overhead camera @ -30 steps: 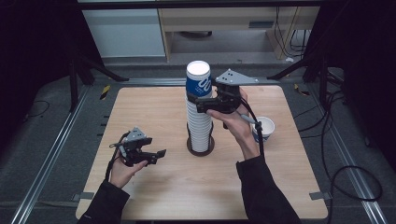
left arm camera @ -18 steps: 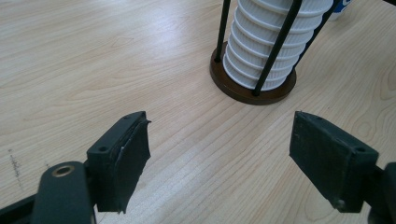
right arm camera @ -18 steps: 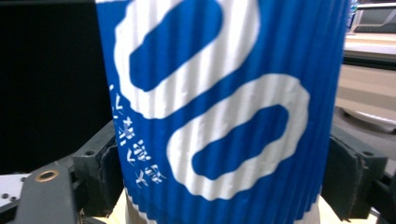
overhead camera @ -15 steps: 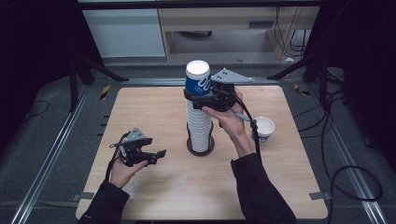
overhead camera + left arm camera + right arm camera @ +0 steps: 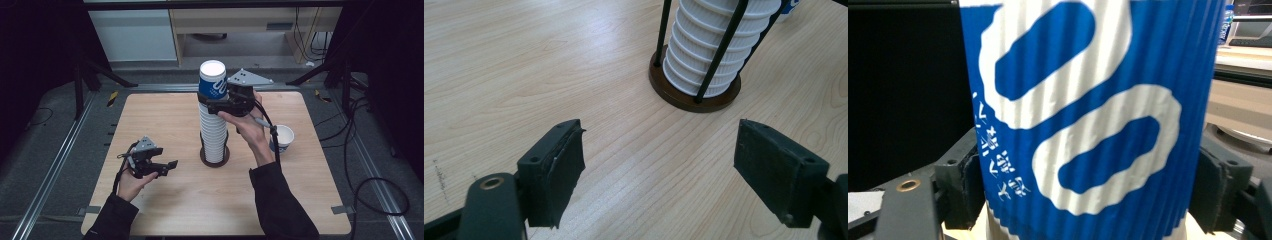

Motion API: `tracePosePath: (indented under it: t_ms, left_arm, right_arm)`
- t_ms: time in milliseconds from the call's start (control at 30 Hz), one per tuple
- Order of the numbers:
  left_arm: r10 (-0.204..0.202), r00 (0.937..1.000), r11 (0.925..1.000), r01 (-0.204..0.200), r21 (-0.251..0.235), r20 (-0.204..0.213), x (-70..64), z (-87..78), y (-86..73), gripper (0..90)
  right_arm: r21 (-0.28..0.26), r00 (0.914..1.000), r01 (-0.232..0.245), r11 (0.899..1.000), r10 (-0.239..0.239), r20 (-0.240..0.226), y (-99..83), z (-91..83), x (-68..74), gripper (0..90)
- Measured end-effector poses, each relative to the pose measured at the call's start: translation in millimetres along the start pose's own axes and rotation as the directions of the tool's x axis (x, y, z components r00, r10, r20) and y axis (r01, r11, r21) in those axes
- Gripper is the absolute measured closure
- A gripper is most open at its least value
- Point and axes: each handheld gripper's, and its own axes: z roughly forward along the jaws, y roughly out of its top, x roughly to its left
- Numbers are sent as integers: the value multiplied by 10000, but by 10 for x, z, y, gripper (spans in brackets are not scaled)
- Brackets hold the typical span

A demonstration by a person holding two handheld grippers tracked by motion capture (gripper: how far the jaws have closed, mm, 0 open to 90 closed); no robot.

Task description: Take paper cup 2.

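Note:
A tall stack of white ribbed cups (image 5: 214,132) stands in a rod holder on a round brown base (image 5: 215,160) at the middle of the wooden table (image 5: 160,115). A blue-and-white cup (image 5: 212,82) tops the stack. My right gripper (image 5: 214,101) is shut on this blue cup (image 5: 1088,115), one black pad pressing each side of it. My left gripper (image 5: 167,167) rests low over the table's front left, open and holding nothing. In the left gripper view its jaws (image 5: 659,165) stand wide apart, facing the stack (image 5: 714,45) and base (image 5: 674,92).
One more white-and-blue cup (image 5: 281,137) stands upright on the table to the right of the stack, beside my right forearm. Dark stands and cables surround the table. A pale cabinet sits beyond the far edge.
My right gripper has shifted left, from beside the top cup to around it. The left gripper and the stack have stayed in place.

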Motion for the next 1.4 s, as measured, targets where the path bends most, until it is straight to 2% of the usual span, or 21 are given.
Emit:
tracePosePath:
  t_ms: [300,533,1100,1133,1300,1400]
  left_arm:
    - [-16,10000,10000,16,-13,11,7,-5,-1,195]
    - [-30,10000,10000,30,-31,5,10,-10,-1,195]
    - [-43,10000,10000,43,-31,-7,13,-14,-2,196]
    - [-55,10000,10000,55,-43,-13,16,-17,-2,196]
    - [-96,10000,9999,95,-91,-21,17,-19,-3,196]
    - [-70,10000,9999,70,-79,-21,19,-24,-2,196]
  right_arm:
    - [0,9999,13,10000,-13,-113,66,-18,-17,203]
    - [-34,9995,320,9995,-319,14,206,-55,12,206]
    - [-493,9993,364,9981,-362,38,423,-139,26,207]
    - [-545,9988,493,9973,-489,77,461,-161,37,207]
    - [-713,9984,562,9959,-557,90,517,-228,55,207]
    - [-850,9976,668,9941,-651,229,553,-339,39,207]
